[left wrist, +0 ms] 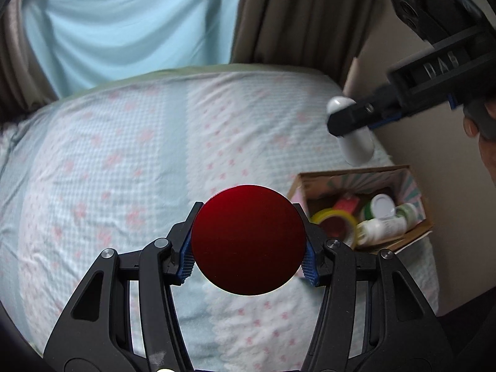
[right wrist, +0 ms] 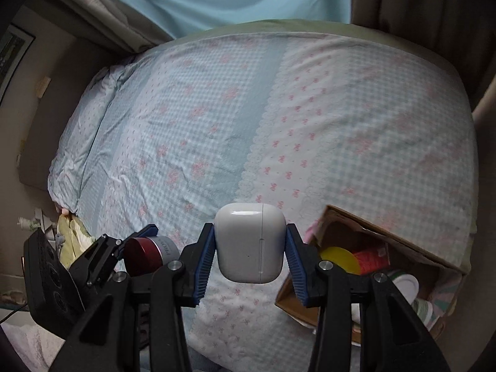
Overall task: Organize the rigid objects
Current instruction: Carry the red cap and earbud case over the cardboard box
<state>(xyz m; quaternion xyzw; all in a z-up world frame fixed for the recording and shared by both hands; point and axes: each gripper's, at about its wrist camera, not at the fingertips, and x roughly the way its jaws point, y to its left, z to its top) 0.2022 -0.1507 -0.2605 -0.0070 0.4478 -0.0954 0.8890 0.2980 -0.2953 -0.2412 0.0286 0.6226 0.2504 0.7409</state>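
Left gripper (left wrist: 248, 252): we see its two blue-padded fingers (left wrist: 186, 260) closed against the sides of a red round tin (left wrist: 248, 240), which sits between them above the bed; in the right wrist view the same tool (right wrist: 136, 245) appears at lower left with the tin (right wrist: 145, 255) in its grip, showing a red face and a silvery side wall.

Bed (right wrist: 248, 117): we see a quilt in pale blue check with pink bows and a white lace-edged strip, spread below both tools.

Right gripper (right wrist: 249, 257): its fingers (right wrist: 204, 260) press on both flanks of a white earbud case (right wrist: 249, 243), held upright with its seam running vertically; in the left wrist view this tool (left wrist: 350, 121) reaches in from the upper right with the case (left wrist: 353, 133) partly hidden behind one finger.

Cardboard box (left wrist: 400, 238): it sits on the bed's right edge, open on top, near both grippers. Inside we see a yellow tape roll (left wrist: 336, 220), a red container (right wrist: 373, 259), a white lid (left wrist: 383, 206) and white bottles with green labels (left wrist: 384, 226), lying jumbled and touching.

Held things and box: both the tin and the case are outside the box, up in the air.
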